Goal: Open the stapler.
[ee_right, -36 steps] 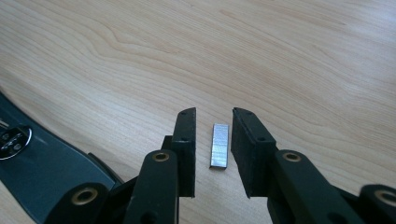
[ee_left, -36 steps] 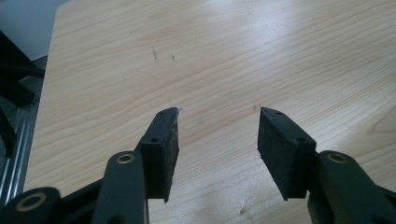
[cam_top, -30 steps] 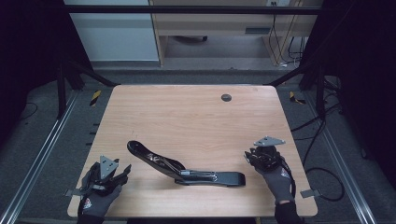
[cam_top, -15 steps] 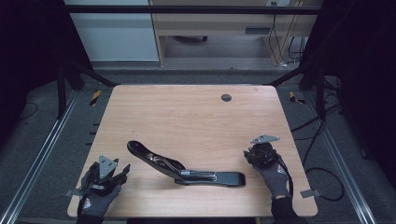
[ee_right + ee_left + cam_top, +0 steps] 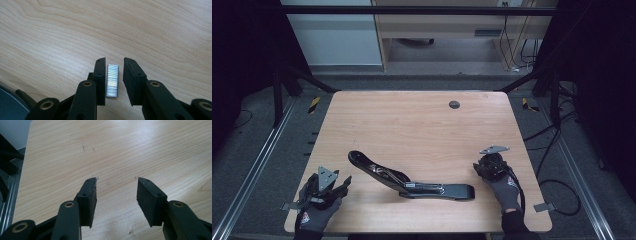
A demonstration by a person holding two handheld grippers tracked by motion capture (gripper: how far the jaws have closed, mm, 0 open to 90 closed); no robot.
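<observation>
A black stapler [image 5: 412,182] lies folded open and flat on the wooden table [image 5: 422,125], near the front edge. To its right, my right gripper [image 5: 479,167] rests low on the table in a gloved hand. In the right gripper view, a short silver strip of staples [image 5: 112,80] lies between the right gripper's [image 5: 113,66] jaws. It is against the left jaw, with a small gap to the right one. At the front left corner my left gripper [image 5: 343,184] is held in a gloved hand. The left gripper [image 5: 116,187] is open over bare wood.
A small round dark grommet [image 5: 454,104] sits in the table near the far edge. Metal rails [image 5: 257,160] run along both sides of the table, and cables [image 5: 557,185] lie on the floor at the right. A dark rounded shape [image 5: 10,102] shows low in the right gripper view.
The right hand and its gripper have shifted slightly left, toward the stapler. The left gripper and the stapler have not moved.
</observation>
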